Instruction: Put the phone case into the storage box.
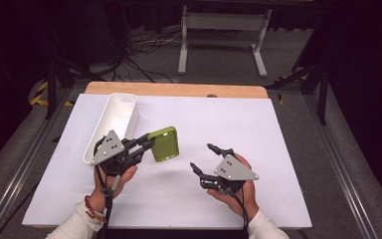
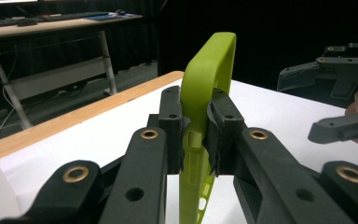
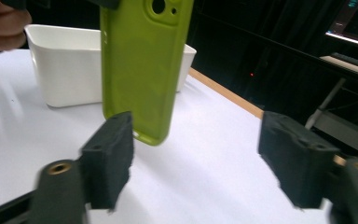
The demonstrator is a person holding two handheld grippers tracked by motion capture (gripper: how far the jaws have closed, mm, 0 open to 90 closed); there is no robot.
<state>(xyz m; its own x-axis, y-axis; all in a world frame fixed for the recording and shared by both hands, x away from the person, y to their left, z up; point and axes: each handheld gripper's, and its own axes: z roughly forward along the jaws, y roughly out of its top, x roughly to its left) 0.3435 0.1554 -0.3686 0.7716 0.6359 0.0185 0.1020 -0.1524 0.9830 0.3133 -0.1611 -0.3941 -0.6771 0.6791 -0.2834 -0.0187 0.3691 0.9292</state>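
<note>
A lime-green phone case (image 1: 164, 144) hangs above the white table, held by its edge in my left gripper (image 1: 148, 143), which is shut on it. In the left gripper view the two pads (image 2: 173, 122) clamp the green phone case (image 2: 208, 74) between them. My right gripper (image 1: 203, 158) is open to the right of the case, jaws wide apart with nothing between them. In the right gripper view the green phone case (image 3: 142, 65) hangs ahead with its camera cutout at the top, beyond that gripper's open fingertips (image 3: 111, 154).
A long white bin (image 1: 110, 124) lies at the table's left, just behind my left hand; the white bin (image 3: 70, 65) also stands behind the case in the right gripper view. A wooden strip (image 1: 176, 89) edges the far side. A white metal frame (image 1: 224, 30) stands on the floor beyond.
</note>
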